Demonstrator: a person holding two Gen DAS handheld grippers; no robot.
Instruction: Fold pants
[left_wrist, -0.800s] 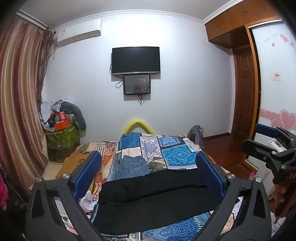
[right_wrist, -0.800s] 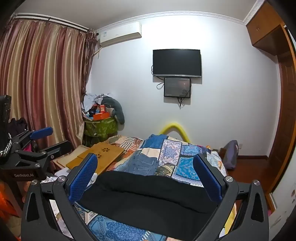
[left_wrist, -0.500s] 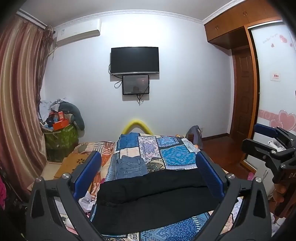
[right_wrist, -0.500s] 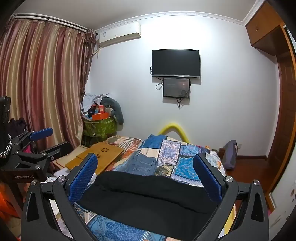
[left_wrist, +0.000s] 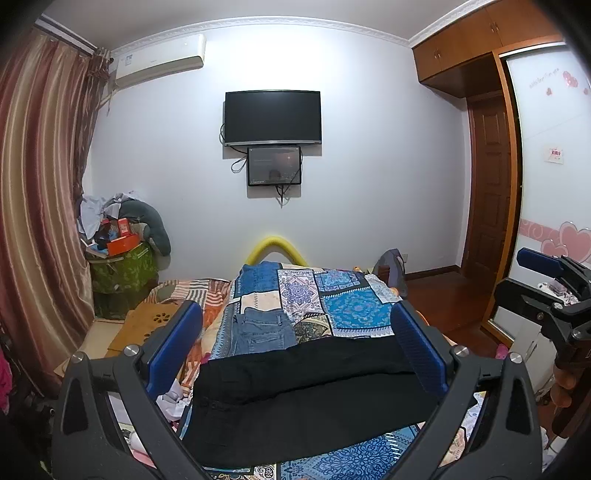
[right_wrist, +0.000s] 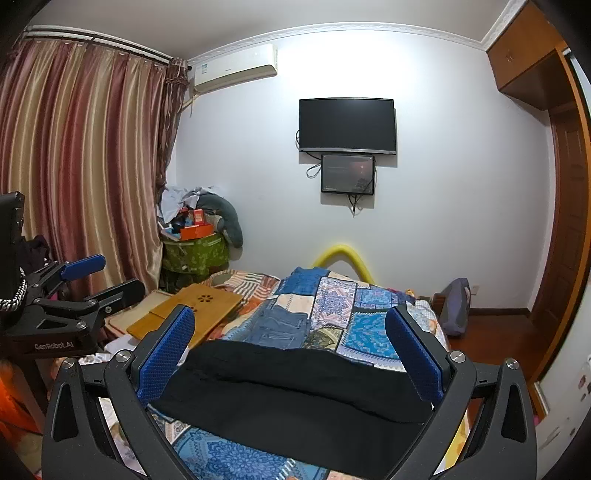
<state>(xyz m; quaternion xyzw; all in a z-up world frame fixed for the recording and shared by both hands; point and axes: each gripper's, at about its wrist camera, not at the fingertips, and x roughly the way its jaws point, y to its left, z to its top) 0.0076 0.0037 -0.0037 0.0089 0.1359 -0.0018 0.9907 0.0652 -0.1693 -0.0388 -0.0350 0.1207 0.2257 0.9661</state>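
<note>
Black pants (left_wrist: 306, 398) lie folded across the near end of a bed with a blue patchwork cover (left_wrist: 332, 295); they also show in the right wrist view (right_wrist: 295, 391). My left gripper (left_wrist: 295, 332) is open and empty, held above the pants. My right gripper (right_wrist: 290, 332) is open and empty, also above them. Each gripper shows at the edge of the other's view: the right one (left_wrist: 546, 291) and the left one (right_wrist: 77, 284).
Folded blue jeans (left_wrist: 262, 330) lie on the bed behind the black pants. A wooden lap desk (right_wrist: 192, 314) sits at the bed's left. A cluttered green bin (left_wrist: 122, 269) stands by the curtain. A wardrobe (left_wrist: 546, 184) is on the right.
Both grippers have shifted very slightly; the view drifts a little. The pants have not moved.
</note>
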